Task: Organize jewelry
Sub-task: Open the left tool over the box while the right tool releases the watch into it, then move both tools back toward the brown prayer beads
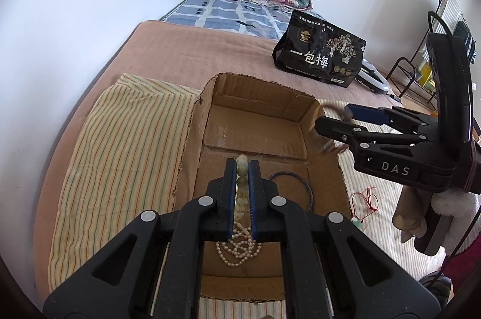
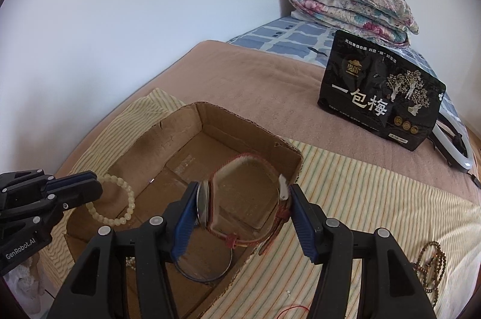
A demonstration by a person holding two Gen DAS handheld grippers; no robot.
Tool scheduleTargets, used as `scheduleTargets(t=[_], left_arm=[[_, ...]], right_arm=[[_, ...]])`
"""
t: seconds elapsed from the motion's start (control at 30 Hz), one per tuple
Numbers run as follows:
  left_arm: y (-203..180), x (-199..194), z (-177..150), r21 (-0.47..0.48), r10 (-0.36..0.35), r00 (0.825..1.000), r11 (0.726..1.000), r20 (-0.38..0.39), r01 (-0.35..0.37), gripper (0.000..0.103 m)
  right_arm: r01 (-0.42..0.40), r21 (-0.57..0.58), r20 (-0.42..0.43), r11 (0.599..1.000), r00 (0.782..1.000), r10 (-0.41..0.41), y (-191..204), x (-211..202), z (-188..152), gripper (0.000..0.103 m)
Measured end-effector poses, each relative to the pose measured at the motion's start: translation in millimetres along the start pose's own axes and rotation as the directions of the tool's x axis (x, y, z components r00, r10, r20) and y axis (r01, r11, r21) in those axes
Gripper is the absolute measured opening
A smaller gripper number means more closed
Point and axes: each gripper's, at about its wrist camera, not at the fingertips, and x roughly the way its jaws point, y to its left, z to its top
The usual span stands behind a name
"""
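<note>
Pale bead bracelet (image 2: pixel 118 200) pinched tight in the left gripper (image 1: pixel 243 168), jaws together on it, hanging over the cardboard box (image 1: pixel 192 138). Watch (image 2: pixel 240 198) between the jaws of the right gripper (image 2: pixel 245 198), spread wide, face against one pad, strap by the other; grip hard to tell. Pearl necklace (image 1: pixel 239 249) and dark ring bangle (image 1: pixel 300 183) lying in the box. Box on a striped cloth (image 1: pixel 120 153) on the bed (image 1: pixel 180 54). Red string (image 1: pixel 368 200) and brown beads (image 2: pixel 433 265) on the cloth beside the box. Black bag (image 2: pixel 381 96) further back, near the bed's edge.

cream bead bracelet (image 2: pixel 118 200), brown cardboard box (image 1: pixel 231 89), striped cloth (image 1: pixel 120 156).
</note>
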Motion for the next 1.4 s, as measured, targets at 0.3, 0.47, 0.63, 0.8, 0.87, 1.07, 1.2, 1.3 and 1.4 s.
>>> scheduleTargets(t=[0.3,0.47,0.63,0.8,0.87,1.07,1.2,1.3,1.4], left_arm=[[-3,-1,-2,-0.010,0.010,1.000,1.000,0.004,-0.010,0.025],[-3,-2,-2,-0.007,0.010,1.000,1.000,0.004,-0.010,0.025],[-4,-4,-2,-0.007,0.009,1.000,1.000,0.004,-0.009,0.025],[-15,-13,-2,0.001,0.003,1.000,1.000,0.011,-0.003,0.025],[-21,-18,-2,0.007,0.000,1.000,1.000,0.017,0.000,0.025],[-41,-29,-3,0.025,-0.017,0.999,1.000,0.029,0.016,0.025],[-56,-34,-4,0.043,-0.034,0.999,0.999,0.035,0.033,0.025],[-71,-35,-5,0.060,-0.048,0.998,0.997,0.034,0.046,0.025],[-84,-35,-7,0.075,-0.062,0.998,0.995,0.030,0.060,0.025]], right_arm=[[0.017,0.001,0.033,1.000,0.999,-0.017,0,-12,1,0.076],[0.020,0.011,0.037,1.000,0.999,-0.020,-5,-18,-2,0.076],[0.025,0.022,0.047,0.999,0.999,-0.026,-11,-29,-6,0.076],[0.035,0.028,0.063,0.999,0.997,-0.037,-18,-44,-10,0.076],[0.041,0.030,0.070,0.999,0.997,-0.043,-22,-51,-12,0.076],[0.063,0.044,0.089,0.997,0.994,-0.066,-37,-74,-22,0.076],[0.082,0.062,0.102,0.995,0.991,-0.088,-52,-91,-28,0.076],[0.097,0.081,0.111,0.992,0.988,-0.106,-66,-104,-35,0.077],[0.116,0.101,0.122,0.988,0.984,-0.128,-81,-117,-43,0.087]])
